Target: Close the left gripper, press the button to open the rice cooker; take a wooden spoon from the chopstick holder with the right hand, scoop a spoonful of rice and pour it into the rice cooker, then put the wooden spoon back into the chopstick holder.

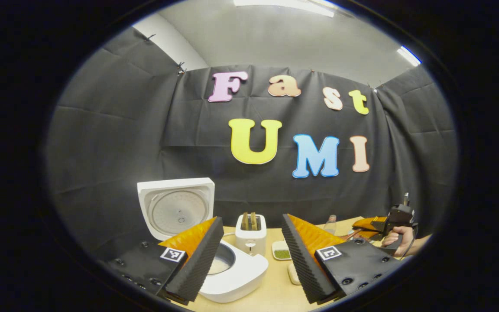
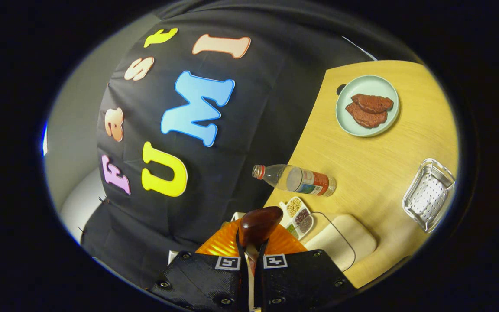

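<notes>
The white rice cooker [image 1: 232, 277] stands open at the lower left of the left gripper view, its lid [image 1: 176, 208] upright and a pale inner pot [image 1: 222, 263] showing. My left gripper [image 1: 251, 242] is open above and in front of the cooker, with nothing between its fingers. Far right in the same view, a hand [image 1: 399, 243] holds my right gripper [image 1: 388, 223] over the table. In the right gripper view my right gripper [image 2: 249, 251] is shut on the wooden spoon [image 2: 259, 225], whose dark bowl sticks out ahead of the fingertips. That view is rolled sideways.
Behind the cooker stand a white toaster [image 1: 251, 236] and a small dish of green grains [image 1: 282, 251]. On the wooden table [image 2: 362, 156] are a plate of meat [image 2: 367, 106], a plastic bottle [image 2: 295, 178], a divided grain dish [image 2: 298, 212], a pale board [image 2: 340, 242] and a metal basket [image 2: 429, 195].
</notes>
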